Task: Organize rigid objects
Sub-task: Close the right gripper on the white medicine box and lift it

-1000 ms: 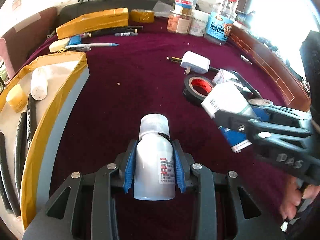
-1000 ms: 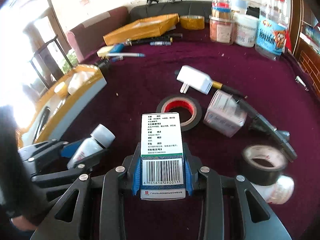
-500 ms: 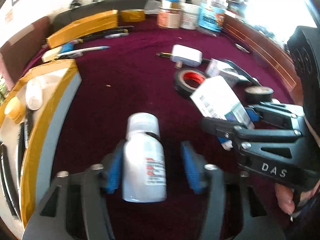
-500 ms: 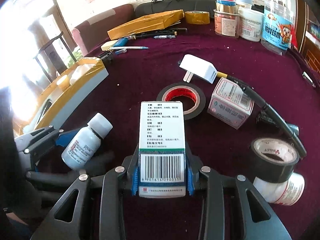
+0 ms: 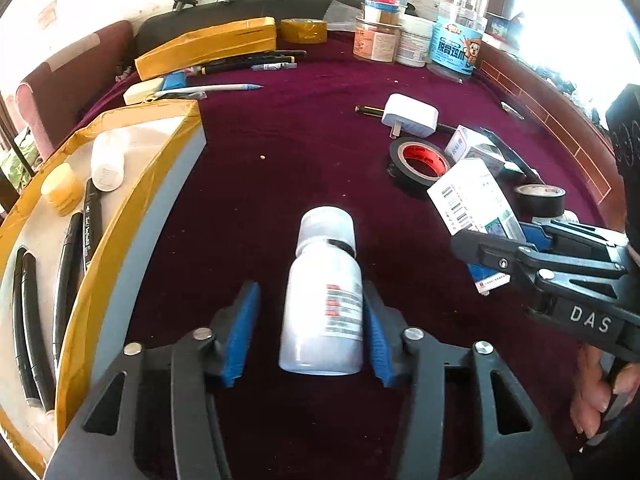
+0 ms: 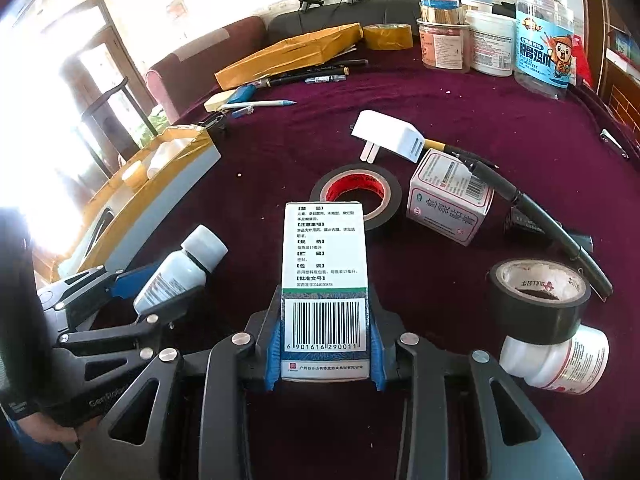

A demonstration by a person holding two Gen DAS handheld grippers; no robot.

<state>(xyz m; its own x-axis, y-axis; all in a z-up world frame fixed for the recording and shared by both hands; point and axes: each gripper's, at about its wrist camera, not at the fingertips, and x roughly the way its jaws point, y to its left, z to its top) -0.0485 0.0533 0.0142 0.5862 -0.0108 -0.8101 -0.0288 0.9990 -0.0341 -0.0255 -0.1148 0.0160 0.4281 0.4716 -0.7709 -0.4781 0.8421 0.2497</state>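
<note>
A white pill bottle (image 5: 322, 300) with a white cap lies between the blue pads of my left gripper (image 5: 310, 292), whose jaws are closing. The right pad touches the bottle; a gap stays at the left pad. The right wrist view shows the same bottle (image 6: 180, 272) in the left gripper (image 6: 176, 284) low on the left. My right gripper (image 6: 325, 304) is shut on a white medicine box (image 6: 324, 248) with a barcode, held above the cloth. That box (image 5: 472, 200) appears at the right in the left wrist view. A tape-edged tray (image 5: 132, 216) stands left.
The tray holds a white bottle, a yellow jar and black markers. On the maroon cloth lie a red-cored tape roll (image 6: 356, 196), a white plug (image 6: 392, 140), a small carton (image 6: 448, 200), another tape roll (image 6: 536, 300) on a white bottle (image 6: 560, 360). Jars (image 5: 456, 48) and pens (image 5: 248, 64) line the back.
The left jaws let go of the pill bottle, swung wide, then came partly back around it. The right gripper kept its grip on the medicine box and barely moved.
</note>
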